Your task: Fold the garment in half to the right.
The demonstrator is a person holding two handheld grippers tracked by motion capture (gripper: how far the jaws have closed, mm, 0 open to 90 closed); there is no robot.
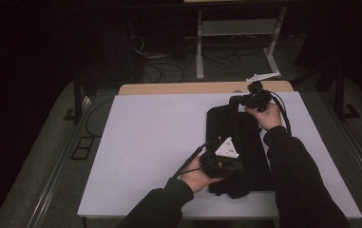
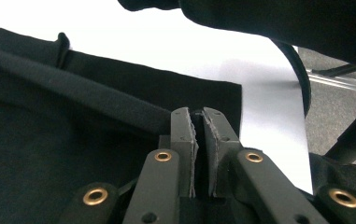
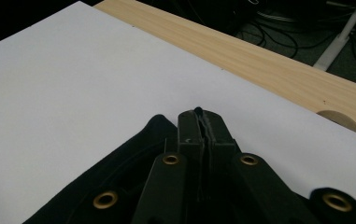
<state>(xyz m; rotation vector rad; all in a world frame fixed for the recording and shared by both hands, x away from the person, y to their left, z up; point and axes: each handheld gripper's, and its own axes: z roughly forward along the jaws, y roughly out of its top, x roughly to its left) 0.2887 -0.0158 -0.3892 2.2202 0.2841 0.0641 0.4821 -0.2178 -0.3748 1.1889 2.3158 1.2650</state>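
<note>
A black cloth (image 1: 238,137) lies on the right half of the white table top (image 1: 159,137), running from the far edge towards the near edge. My left gripper (image 1: 234,167) is at the cloth's near end. In the left gripper view its jaws (image 2: 199,116) stand almost together on an edge of the cloth (image 2: 73,140), beside a thick folded seam. My right gripper (image 1: 234,100) is at the cloth's far end, pointing left. In the right gripper view its jaws (image 3: 199,116) are pressed shut, with a bit of the black cloth (image 3: 119,177) poking out at the tips.
A wooden strip (image 1: 178,88) with a round hole (image 3: 338,120) runs along the table's far edge. Behind it stand a white metal frame (image 1: 200,47) and floor cables (image 1: 169,71). A dark sleeve (image 2: 283,18) and a cable hang near the left gripper. White surface (image 3: 73,70) lies to the cloth's left.
</note>
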